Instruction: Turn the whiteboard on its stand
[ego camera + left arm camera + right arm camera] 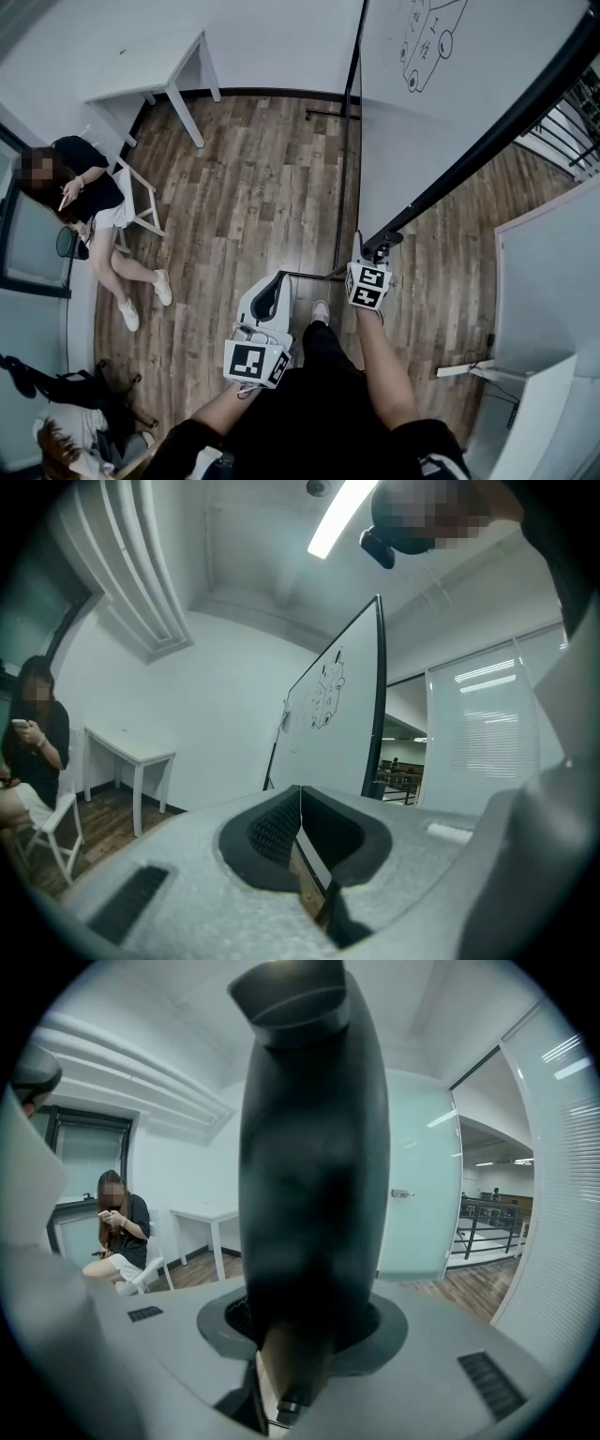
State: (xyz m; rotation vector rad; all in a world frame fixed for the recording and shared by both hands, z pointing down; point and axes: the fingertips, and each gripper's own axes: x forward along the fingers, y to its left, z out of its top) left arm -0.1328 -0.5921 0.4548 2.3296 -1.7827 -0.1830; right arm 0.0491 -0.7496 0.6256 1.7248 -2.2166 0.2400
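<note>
The jaws of the right gripper were closed tight on the black frame of the whiteboard. The jaws of the left gripper were pressed together with nothing held. A marker sketch was drawn on the whiteboard, its writing too small to be read. The whiteboard was stood on the wooden floor, its gripped edge stretching away from the person to the right.

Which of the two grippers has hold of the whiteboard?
The right gripper: its jaws close on the whiteboard's black frame. The left gripper hangs apart from it, jaws together on nothing.
</note>
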